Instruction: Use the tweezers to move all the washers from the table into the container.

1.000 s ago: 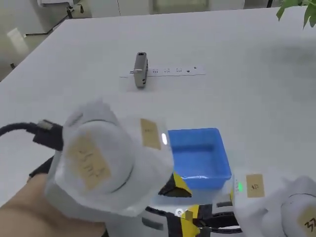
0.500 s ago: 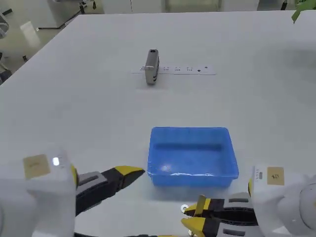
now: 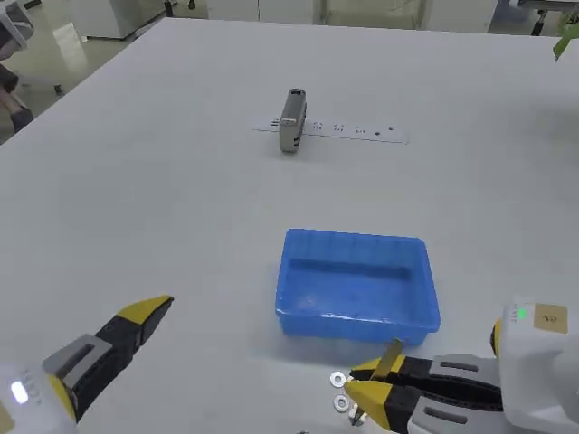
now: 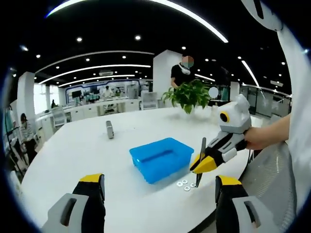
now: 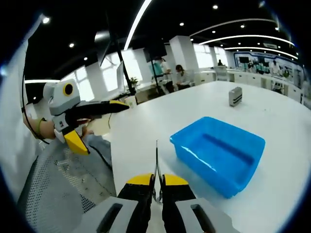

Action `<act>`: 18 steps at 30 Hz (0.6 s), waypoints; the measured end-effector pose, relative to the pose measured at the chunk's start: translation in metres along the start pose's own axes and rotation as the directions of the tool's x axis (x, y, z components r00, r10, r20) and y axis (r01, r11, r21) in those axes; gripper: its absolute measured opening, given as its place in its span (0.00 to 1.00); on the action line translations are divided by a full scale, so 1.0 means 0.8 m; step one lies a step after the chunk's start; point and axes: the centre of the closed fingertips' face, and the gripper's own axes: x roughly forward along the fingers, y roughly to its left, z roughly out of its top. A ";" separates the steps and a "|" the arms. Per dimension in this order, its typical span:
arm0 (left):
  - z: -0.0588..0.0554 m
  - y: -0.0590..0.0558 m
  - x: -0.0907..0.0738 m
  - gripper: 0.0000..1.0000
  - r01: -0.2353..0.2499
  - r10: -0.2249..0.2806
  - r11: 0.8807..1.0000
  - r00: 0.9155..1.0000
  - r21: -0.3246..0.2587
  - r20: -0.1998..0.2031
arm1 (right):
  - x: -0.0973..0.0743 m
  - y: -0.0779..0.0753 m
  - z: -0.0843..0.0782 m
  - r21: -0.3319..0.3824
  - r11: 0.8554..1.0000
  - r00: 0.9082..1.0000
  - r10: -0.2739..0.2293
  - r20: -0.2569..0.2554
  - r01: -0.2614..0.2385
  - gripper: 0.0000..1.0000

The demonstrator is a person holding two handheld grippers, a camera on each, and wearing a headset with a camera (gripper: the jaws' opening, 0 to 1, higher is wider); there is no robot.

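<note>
White table in a big open office. Head view first: the blue container sits near the front edge and looks empty, with a power strip well behind it. A few washers lie on the table just in front of the container. The right gripper hovers right beside them, clamped on the tweezers. The left gripper is off to the left, well apart from all that. Left gripper view: its own jaws are spread wide with nothing between them, and across the table the tweezers point down, tip just beside the washers. Right gripper view: jaws pinched tight on the tweezers, whose tips look bare as far as I can tell, with the container ahead to the right. I'd say this is the first pickup. The next move needs the tips lowered around one washer and squeezed gently, since flat washers slip. Versus half a second ago, the left gripper has backed away from the container's corner, while the right one sits about where it was.
</note>
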 end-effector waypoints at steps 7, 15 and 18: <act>-0.012 -0.007 -0.003 0.99 -0.021 0.022 0.999 1.000 -0.027 0.020 | -0.013 -0.008 0.007 0.029 0.999 0.999 -0.038 0.030 0.037 0.03; -0.015 -0.011 -0.024 0.99 -0.030 0.044 0.988 0.995 -0.149 0.093 | -0.025 -0.014 0.011 0.044 0.996 0.996 -0.075 0.048 0.073 0.03; -0.006 -0.010 -0.027 0.99 -0.033 0.056 0.986 0.989 -0.166 0.137 | -0.027 -0.015 0.011 0.049 0.995 0.995 -0.088 0.056 0.086 0.03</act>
